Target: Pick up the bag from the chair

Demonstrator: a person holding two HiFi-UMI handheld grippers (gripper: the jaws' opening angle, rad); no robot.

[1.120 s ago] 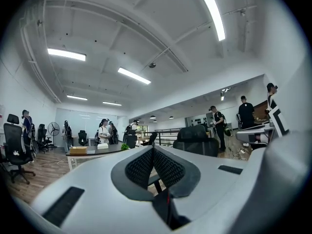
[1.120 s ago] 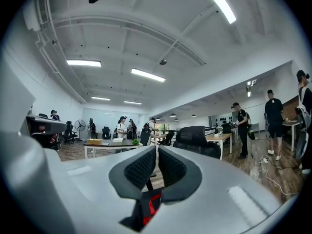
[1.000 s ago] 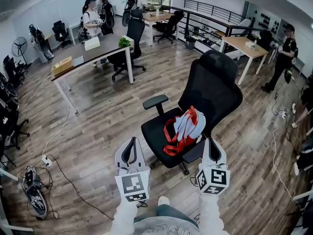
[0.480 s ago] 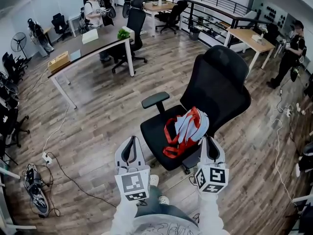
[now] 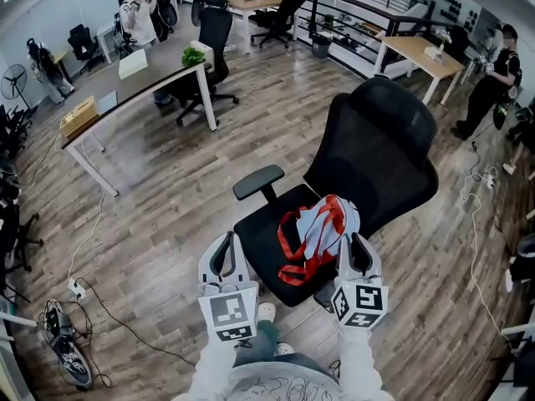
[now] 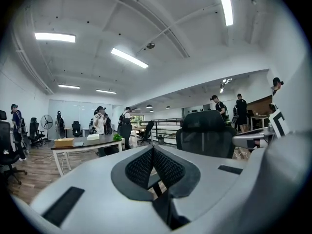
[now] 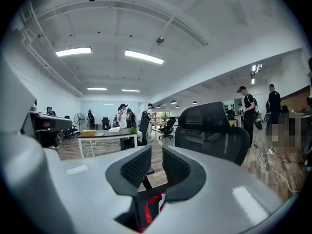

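Two grippers show at the bottom middle of the head view, both pointing up the frame toward a black chair [image 5: 380, 140]. The bag [image 5: 328, 222], pale grey with red straps, lies on the chair's seat at the centre of the frame, against the foot of the backrest. One red strap loops out to the left across the seat.

The left gripper [image 5: 222, 242] is just left of the seat's front edge, apart from the bag. In the left gripper view its jaws meet at the tips, with nothing between them. The chair's backrest stands beyond, right of centre.

The right gripper [image 5: 352, 242] is just beside the bag's lower right edge; whether it touches the bag cannot be told. In the right gripper view its jaws stand a narrow gap apart and hold nothing. A piece of red strap shows low in that gap, with the backrest rising behind to the right.

A long desk [image 5: 125, 86] runs across the upper left of the head view, with a box [image 5: 78, 116] on its near end and a plant [image 5: 193, 56] at its far end. Cables [image 5: 58, 341] lie on the wood floor at lower left.
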